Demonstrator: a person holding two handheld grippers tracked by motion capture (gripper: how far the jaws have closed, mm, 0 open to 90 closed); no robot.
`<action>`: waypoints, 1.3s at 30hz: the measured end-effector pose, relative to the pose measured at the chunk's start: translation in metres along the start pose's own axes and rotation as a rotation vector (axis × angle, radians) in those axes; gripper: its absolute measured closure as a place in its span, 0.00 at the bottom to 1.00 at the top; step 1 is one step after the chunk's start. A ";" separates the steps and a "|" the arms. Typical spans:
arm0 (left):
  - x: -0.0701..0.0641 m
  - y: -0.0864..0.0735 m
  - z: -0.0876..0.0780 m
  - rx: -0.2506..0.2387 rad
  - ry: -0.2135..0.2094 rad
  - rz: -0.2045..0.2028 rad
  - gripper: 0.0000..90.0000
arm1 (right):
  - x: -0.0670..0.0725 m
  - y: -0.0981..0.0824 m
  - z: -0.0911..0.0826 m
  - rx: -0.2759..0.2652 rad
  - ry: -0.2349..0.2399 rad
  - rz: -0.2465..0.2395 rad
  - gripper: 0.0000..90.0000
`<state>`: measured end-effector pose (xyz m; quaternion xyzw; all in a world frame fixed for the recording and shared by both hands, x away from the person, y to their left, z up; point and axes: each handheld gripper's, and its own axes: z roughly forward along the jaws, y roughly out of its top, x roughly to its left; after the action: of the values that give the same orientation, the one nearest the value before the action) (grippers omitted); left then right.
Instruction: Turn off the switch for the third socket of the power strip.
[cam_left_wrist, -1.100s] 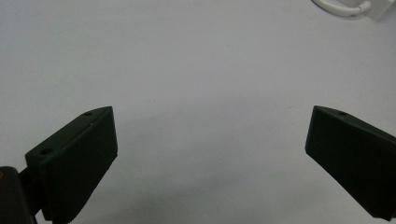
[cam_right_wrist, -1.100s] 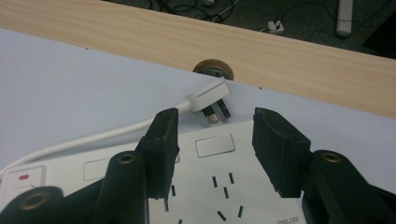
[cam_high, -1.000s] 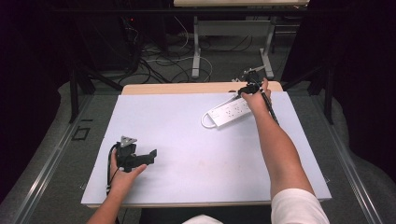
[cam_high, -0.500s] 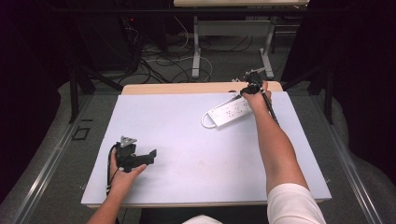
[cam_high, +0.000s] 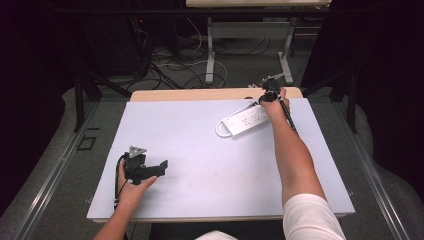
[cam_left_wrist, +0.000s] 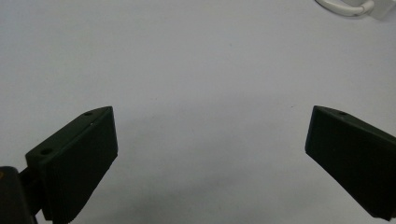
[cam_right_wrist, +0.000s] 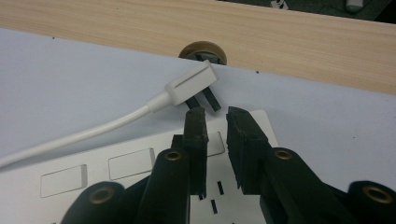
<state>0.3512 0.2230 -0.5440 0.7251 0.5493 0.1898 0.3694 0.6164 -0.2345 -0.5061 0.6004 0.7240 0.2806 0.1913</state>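
White power strip (cam_high: 245, 120) near the far right of the white table (cam_high: 210, 165), its cord looped at the left end; white plug (cam_right_wrist: 189, 84) lying just beyond the strip's end, prongs bare, against the sheet. No readable writing on either. Right gripper (cam_right_wrist: 215, 126) over the strip's end, jaws narrowly parted, nothing between them. Left gripper (cam_left_wrist: 210, 144) near the front left, jaws wide, empty.

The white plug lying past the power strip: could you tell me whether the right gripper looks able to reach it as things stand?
Probably yes. The right gripper hangs over the power strip, with the plug just ahead and nothing between them.
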 end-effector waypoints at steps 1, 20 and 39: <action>0.000 0.000 0.000 0.000 0.000 0.000 0.02 | 0.000 0.000 0.000 0.005 0.004 0.000 0.88; 0.001 0.000 0.000 0.009 -0.003 0.000 0.02 | 0.002 -0.003 0.012 0.011 -0.021 -0.009 0.95; 0.001 0.000 0.000 0.008 0.002 0.000 0.03 | 0.000 -0.003 0.014 0.020 -0.013 0.004 0.97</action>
<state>0.3513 0.2236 -0.5446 0.7262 0.5507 0.1883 0.3659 0.6225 -0.2326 -0.5190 0.6056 0.7243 0.2698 0.1896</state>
